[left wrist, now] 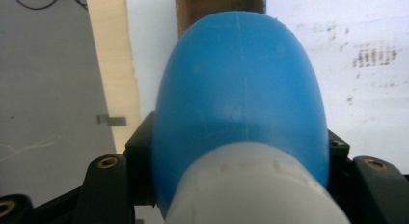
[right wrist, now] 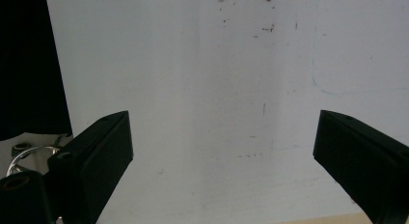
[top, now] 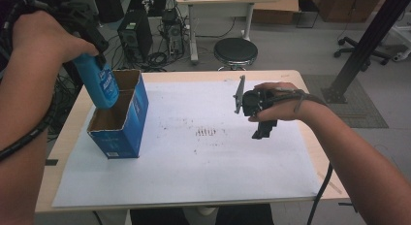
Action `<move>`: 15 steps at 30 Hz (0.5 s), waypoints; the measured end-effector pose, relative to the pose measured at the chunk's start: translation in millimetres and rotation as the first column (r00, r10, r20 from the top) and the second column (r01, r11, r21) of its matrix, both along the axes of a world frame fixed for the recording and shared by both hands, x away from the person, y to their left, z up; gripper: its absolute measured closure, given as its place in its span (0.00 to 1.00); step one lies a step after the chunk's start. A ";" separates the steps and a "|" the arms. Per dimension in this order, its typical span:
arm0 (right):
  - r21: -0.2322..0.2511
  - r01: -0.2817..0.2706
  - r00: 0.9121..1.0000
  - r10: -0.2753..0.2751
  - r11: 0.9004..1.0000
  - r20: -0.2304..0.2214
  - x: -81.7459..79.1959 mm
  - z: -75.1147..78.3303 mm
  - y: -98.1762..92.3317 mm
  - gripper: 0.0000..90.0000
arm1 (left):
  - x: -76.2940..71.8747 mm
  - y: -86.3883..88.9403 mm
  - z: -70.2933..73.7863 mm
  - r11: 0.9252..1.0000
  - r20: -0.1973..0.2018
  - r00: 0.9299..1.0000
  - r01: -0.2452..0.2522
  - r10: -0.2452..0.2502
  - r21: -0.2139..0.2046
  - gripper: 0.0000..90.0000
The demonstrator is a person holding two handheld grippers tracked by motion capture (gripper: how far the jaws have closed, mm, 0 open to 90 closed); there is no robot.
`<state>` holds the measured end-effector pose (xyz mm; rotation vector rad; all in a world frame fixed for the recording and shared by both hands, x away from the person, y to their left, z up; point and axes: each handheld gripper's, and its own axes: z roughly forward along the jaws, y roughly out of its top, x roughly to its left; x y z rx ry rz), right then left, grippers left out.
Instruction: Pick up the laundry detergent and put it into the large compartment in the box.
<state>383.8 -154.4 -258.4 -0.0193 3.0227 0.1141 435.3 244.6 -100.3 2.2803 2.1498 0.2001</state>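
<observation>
A blue plastic bottle (top: 102, 82) with a white cap (left wrist: 251, 185) hangs bottom-down over the open top of a blue cardboard box (top: 121, 123) at the table's left. Its lower end dips into the box's mouth. My left gripper (top: 94, 50) is shut on the bottle near its cap end; in the left gripper view the black jaws press on both sides of the blue body (left wrist: 241, 98). My right gripper (top: 264, 130) hovers over the white sheet (top: 194, 137) right of centre, jaws wide apart with nothing between them (right wrist: 222, 147).
The box has a brown inner divider (top: 127, 90) and stands upright near the table's left edge (top: 63, 137). A stained patch (top: 206, 133) marks the sheet's middle. Beyond the table are a black stool (top: 235, 51), computer towers (top: 135, 33) and cables on the floor.
</observation>
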 end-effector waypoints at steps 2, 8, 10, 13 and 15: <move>0.000 0.002 1.000 -0.002 1.000 0.000 0.6 0.0 -0.3 0.07 | -0.1 -0.7 -4.3 1.000 -0.002 1.000 0.001 -0.001 -0.003 0.43; -0.002 0.001 1.000 -0.001 1.000 -0.001 1.6 0.5 1.6 0.07 | 0.5 -1.9 -16.7 1.000 -0.002 1.000 0.002 -0.002 0.000 0.43; -0.003 -0.001 1.000 0.001 1.000 0.001 1.6 0.9 1.9 0.07 | 1.0 -1.5 -21.7 1.000 -0.003 1.000 0.000 0.000 0.005 0.43; -0.003 -0.001 1.000 0.001 1.000 0.000 1.5 1.2 2.5 0.07 | 1.6 1.4 -28.9 1.000 -0.006 1.000 -0.008 0.008 -0.002 0.43; -0.004 -0.002 1.000 0.002 1.000 0.000 1.8 1.4 2.6 0.07 | 1.5 2.3 -32.7 1.000 -0.007 1.000 -0.010 0.010 -0.004 0.43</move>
